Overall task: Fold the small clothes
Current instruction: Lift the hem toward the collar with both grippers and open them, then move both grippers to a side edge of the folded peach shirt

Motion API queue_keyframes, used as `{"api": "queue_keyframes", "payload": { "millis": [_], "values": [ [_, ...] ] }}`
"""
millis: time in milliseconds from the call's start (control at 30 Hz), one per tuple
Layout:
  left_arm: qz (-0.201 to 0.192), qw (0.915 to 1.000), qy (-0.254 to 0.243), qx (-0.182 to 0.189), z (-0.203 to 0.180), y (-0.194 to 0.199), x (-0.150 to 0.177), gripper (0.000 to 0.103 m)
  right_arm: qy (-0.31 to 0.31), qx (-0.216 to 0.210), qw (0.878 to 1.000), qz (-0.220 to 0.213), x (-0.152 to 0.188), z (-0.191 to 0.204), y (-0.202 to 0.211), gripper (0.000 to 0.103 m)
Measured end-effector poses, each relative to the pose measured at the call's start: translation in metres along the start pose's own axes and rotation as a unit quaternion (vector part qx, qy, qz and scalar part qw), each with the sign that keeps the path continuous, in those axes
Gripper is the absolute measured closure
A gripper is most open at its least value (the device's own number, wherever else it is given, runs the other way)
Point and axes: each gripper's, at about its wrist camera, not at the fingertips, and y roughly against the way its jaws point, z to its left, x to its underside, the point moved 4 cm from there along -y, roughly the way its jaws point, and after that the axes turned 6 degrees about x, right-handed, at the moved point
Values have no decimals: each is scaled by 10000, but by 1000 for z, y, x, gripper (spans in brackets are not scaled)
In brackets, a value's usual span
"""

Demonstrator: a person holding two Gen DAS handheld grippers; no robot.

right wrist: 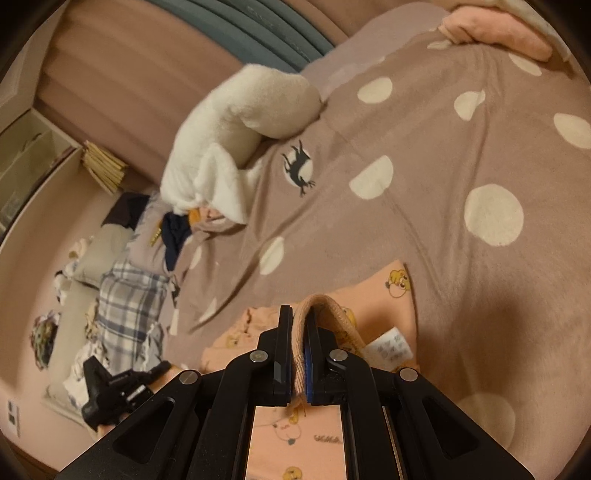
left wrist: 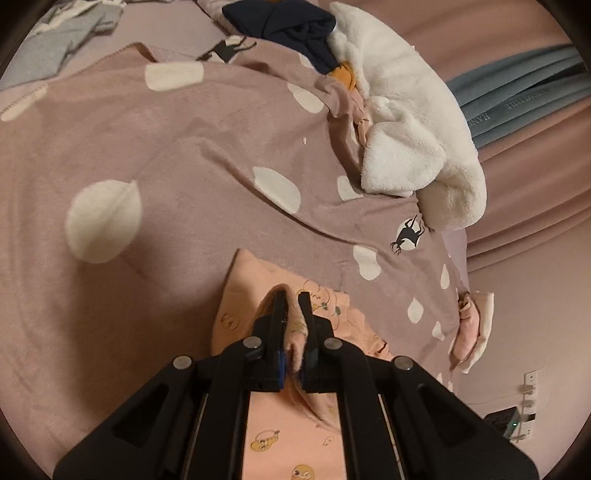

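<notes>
A small pink garment with yellow cartoon prints (left wrist: 243, 295) lies on a mauve blanket with white dots (left wrist: 184, 155). My left gripper (left wrist: 292, 295) is shut on a folded edge of it. In the right wrist view the same pink garment (right wrist: 384, 295) shows its white care label (right wrist: 392, 347). My right gripper (right wrist: 298, 312) is shut on its ribbed hem (right wrist: 332, 306). The left gripper also shows in the right wrist view (right wrist: 110, 391), low at the left.
A white fleece garment (left wrist: 406, 122) and a dark navy garment (left wrist: 291, 26) are piled at the blanket's far side. A folded pink and white stack (left wrist: 474, 328) sits near the right edge. A plaid garment (right wrist: 129, 306) lies at the left. Grey clothes (left wrist: 62, 40) lie far left.
</notes>
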Motion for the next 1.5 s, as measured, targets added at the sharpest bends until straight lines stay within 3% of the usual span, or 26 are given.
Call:
{"api": "queue_keyframes", "payload": {
  "millis": [100,167,200,233,300,400,467,533,567,633,767,867,967,1033,1167,1300,1433,1500],
  "values": [
    [119,9994,316,-14,3,-13,-6,97,-205,-33,9997,134,-6,-7,-9,95],
    [149,9988,440,178,1,-17,-11,93,-483,-291,9982,181,-11,-13,-12,89],
    [160,9976,603,287,2,-18,-15,84,-679,-503,9962,230,-14,-16,-14,87],
    [150,9963,780,317,4,-18,-18,69,-825,-637,9942,267,-17,-19,-15,80],
    [55,9926,1152,379,8,-17,-25,51,-1152,-748,9903,226,-26,-27,-15,64],
    [-105,9936,1092,256,7,-8,-32,52,-1254,-477,9910,-19,-36,-34,-6,60],
    [-63,9974,724,2,3,0,-27,48,-1046,-363,9938,40,-34,-29,1,60],
    [289,9985,354,-312,0,1,-14,36,-473,-121,9983,317,-23,-15,5,60],
    [514,9979,216,-340,-2,1,-3,35,-320,-18,9987,396,-20,-12,5,60],
    [961,9953,95,-92,-5,-2,22,34,-125,38,9982,580,-4,-2,6,60],
    [1743,9832,263,483,-7,-20,62,25,-111,-331,9928,1143,27,9,-10,41],
    [2107,9760,270,485,-8,-40,78,25,-49,-241,9871,1579,49,13,-36,41],
    [1990,9773,543,477,-7,-52,77,21,-79,-241,9821,1868,61,13,-58,41],
    [1897,9757,858,686,-11,-61,62,18,-85,-190,9825,1851,58,14,-68,41],
    [1570,9803,809,883,-31,-77,26,18,-214,-405,9844,1700,28,17,-85,41],
    [1233,9861,774,800,-39,-91,-6,18,-239,-280,9898,1379,-4,14,-99,41],
    [298,9890,1119,925,-25,-69,-35,18,-471,-570,9932,903,-38,13,-99,41],
    [42,9903,1028,933,-21,-55,-40,18,-487,-538,9955,605,-48,12,-87,41]
  ]
}}
